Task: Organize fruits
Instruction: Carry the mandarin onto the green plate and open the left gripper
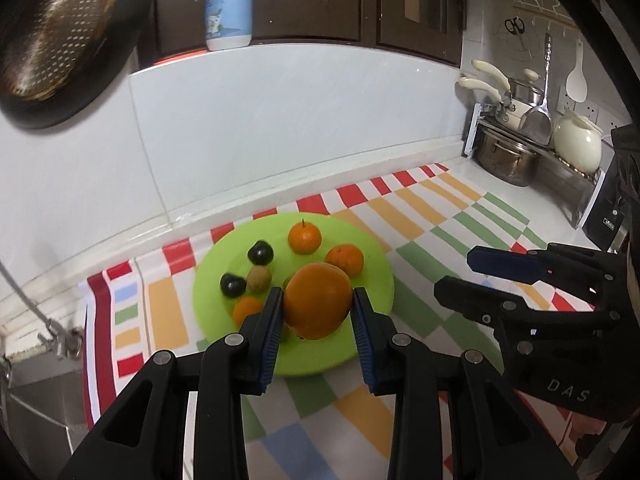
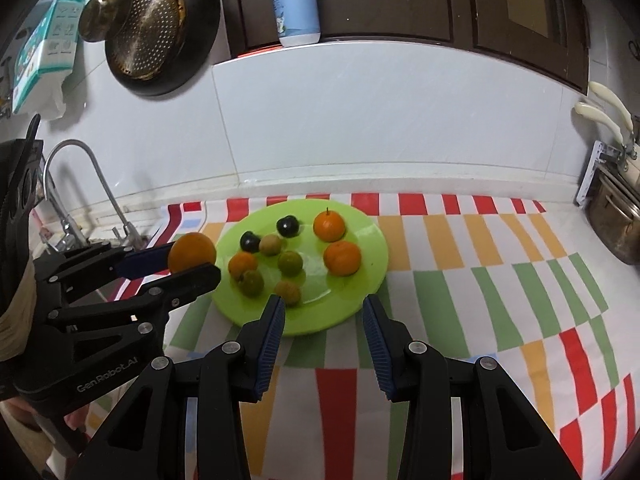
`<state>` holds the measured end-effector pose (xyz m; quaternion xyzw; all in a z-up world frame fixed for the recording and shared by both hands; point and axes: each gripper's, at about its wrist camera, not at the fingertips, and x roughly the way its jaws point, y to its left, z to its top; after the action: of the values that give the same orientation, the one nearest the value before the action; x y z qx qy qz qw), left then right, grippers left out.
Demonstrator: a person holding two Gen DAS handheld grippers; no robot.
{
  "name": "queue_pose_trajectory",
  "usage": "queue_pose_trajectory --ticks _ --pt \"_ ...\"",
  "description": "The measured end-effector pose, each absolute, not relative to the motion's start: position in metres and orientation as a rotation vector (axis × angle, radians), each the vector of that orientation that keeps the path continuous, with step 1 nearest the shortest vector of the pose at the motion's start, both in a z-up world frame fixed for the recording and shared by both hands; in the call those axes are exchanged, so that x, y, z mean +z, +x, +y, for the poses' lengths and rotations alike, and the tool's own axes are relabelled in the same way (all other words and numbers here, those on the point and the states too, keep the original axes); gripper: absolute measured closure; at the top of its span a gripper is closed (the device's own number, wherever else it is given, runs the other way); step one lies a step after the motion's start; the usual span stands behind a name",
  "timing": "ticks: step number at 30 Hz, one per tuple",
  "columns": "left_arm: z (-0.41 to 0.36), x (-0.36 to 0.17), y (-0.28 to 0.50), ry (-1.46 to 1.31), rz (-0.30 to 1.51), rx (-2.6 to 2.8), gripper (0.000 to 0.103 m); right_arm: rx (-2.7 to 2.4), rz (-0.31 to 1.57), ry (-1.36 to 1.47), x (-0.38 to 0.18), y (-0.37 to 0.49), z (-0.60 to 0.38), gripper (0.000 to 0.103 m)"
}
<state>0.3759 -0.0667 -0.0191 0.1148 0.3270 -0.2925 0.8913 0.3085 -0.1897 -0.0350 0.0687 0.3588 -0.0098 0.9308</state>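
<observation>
A striped, checked cloth (image 2: pixel 460 264) is spread over the kitchen counter, probably to give the fruit a clean, non-slip base. On it, near the tiled wall, a lime-green plate (image 2: pixel 372 252) has been set as the collecting place. Several fruits are gathered on the plate and lie apart from one another: two small oranges (image 2: pixel 342 258), a third, smaller orange (image 2: pixel 242 265), two dark plums (image 2: pixel 287 226) and several small greenish-brown fruits (image 2: pixel 289 263).

The left gripper (image 1: pixel 318 306) is clenched on a large orange (image 1: pixel 318 305), which is pinched at its sides by both pads. In the right wrist view the fruit is seen raised above the cloth, just left of the plate's edge, apparently being carried in for setting down among the others. The right gripper (image 2: pixel 324 312) is held released and empty, its jaws apart over the plate's near rim.
</observation>
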Motion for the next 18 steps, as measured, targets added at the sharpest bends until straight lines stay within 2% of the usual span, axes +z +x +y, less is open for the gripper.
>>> queue_pose_trajectory --ticks 9,18 --pt "-0.087 -0.024 0.417 0.246 0.709 -0.627 0.07 -0.048 0.734 0.135 -0.036 0.341 -0.209 0.061" --pt "-0.104 -0.051 0.458 0.256 0.769 -0.621 0.07 -0.069 0.767 0.133 -0.052 0.374 -0.224 0.061"
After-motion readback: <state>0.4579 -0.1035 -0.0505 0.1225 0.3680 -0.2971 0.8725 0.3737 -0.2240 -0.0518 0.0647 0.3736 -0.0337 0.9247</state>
